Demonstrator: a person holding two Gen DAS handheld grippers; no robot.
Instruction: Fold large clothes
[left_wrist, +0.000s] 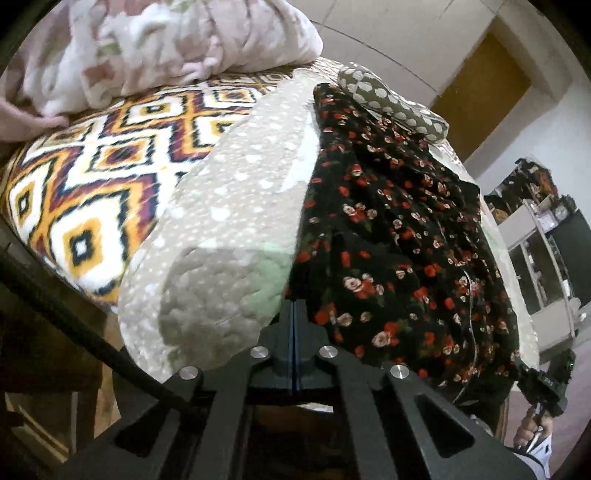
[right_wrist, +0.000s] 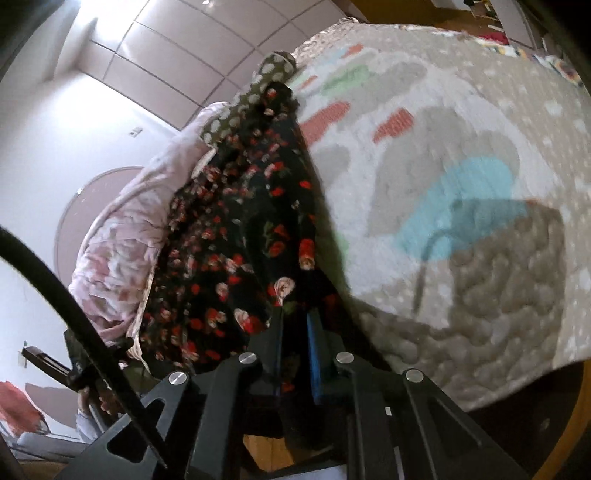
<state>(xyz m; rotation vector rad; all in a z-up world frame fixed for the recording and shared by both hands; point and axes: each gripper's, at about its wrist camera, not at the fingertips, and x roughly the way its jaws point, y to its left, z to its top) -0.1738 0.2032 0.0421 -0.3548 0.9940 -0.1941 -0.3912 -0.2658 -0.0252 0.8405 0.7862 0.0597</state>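
A large black garment with red and white flowers (left_wrist: 399, 236) lies spread along the bed on a beige quilted cover (left_wrist: 236, 206). My left gripper (left_wrist: 293, 306) is shut at the garment's near left edge; whether cloth is pinched between the fingers is hidden. In the right wrist view the same garment (right_wrist: 236, 236) runs away from me, and my right gripper (right_wrist: 295, 317) is closed on its near edge, with dark floral cloth between the fingers. The other gripper shows at the lower right of the left view (left_wrist: 546, 384).
A patterned orange, white and purple blanket (left_wrist: 92, 173) and a bundled pink floral quilt (left_wrist: 177, 48) lie on the bed's left part. A brown polka-dot pillow (left_wrist: 388, 96) sits at the garment's far end. Shelves with clutter (left_wrist: 543, 236) stand at the right.
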